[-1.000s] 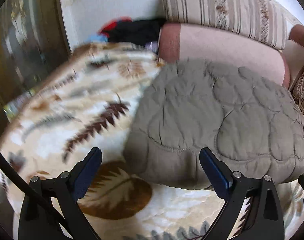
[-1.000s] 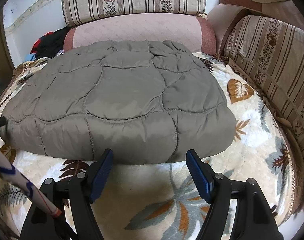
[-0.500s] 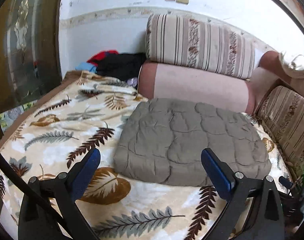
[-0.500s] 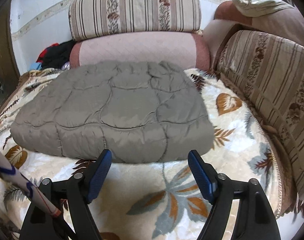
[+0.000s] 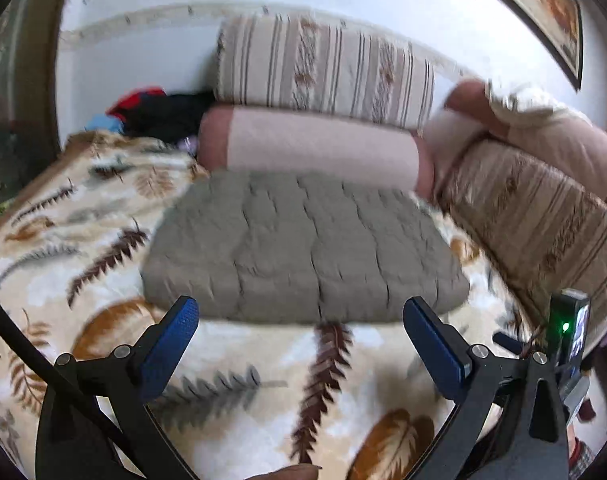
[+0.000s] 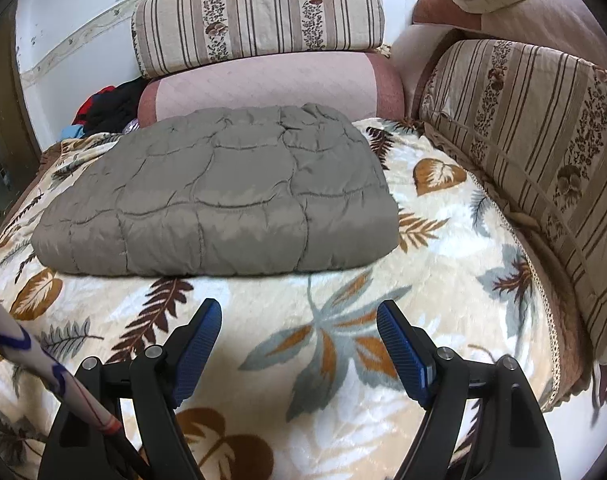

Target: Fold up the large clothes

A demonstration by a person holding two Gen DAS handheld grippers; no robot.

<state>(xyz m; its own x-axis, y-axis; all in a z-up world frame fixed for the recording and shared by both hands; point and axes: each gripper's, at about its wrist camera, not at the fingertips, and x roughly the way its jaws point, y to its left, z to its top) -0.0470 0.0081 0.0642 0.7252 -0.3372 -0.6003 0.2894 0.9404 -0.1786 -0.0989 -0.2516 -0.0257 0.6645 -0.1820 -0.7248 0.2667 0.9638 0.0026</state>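
A grey quilted padded garment lies folded into a thick rectangle on a leaf-patterned blanket. It also shows in the left wrist view, in the middle. My left gripper is open and empty, held back from the garment's near edge. My right gripper is open and empty, above the blanket, well short of the garment. Nothing touches the garment.
A pink bolster and a striped cushion stand behind the garment. Striped cushions line the right side. A heap of dark and red clothes sits at the back left. The other gripper's device shows at right.
Both grippers have pulled back and risen away from the folded garment, which now looks smaller and farther. The garment has not moved. Both stay open.
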